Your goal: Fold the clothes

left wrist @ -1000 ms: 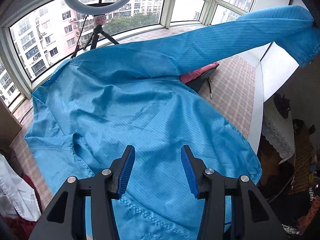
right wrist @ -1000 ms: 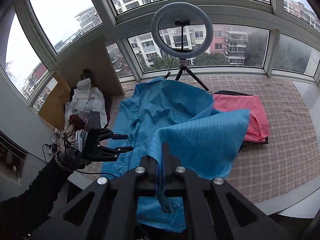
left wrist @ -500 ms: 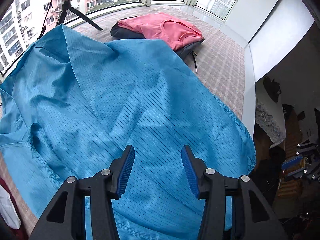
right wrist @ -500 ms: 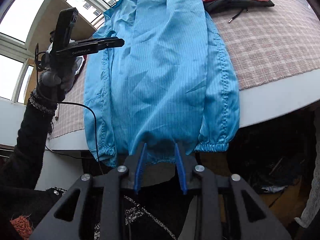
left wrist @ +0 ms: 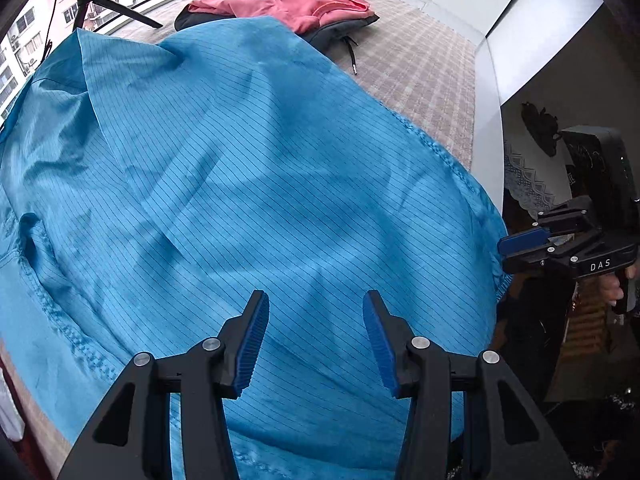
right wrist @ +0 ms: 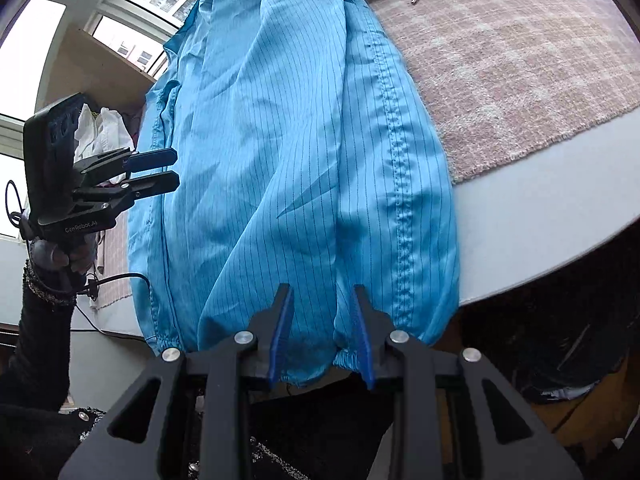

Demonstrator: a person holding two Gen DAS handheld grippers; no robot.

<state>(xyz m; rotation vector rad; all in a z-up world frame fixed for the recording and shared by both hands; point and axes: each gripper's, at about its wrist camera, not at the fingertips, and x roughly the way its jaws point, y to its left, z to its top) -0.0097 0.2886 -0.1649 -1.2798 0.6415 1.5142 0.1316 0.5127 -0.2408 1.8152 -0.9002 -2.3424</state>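
A blue pinstriped garment [left wrist: 248, 184] lies spread on the checked table, its elastic hem hanging over the near edge [right wrist: 304, 184]. One sleeve is folded across the body. My left gripper [left wrist: 316, 336] is open and empty, hovering just above the cloth near the hem; it also shows at the left of the right wrist view [right wrist: 160, 168]. My right gripper [right wrist: 320, 332] is open, its fingers either side of the hem, gripping nothing; it also shows at the right of the left wrist view [left wrist: 520, 244].
A folded pink garment [left wrist: 288, 0] lies on a black one [left wrist: 344, 28] at the far side. A tripod leg [left wrist: 120, 12] stands by the windows. White clothes [right wrist: 104, 128] are piled at the left. The table's white edge [right wrist: 540, 232] drops off to dark clutter.
My right gripper laid the sleeve across the body, let it go and opened, then dropped to the hem at the table edge. My left gripper stayed open and moved closer over the cloth.
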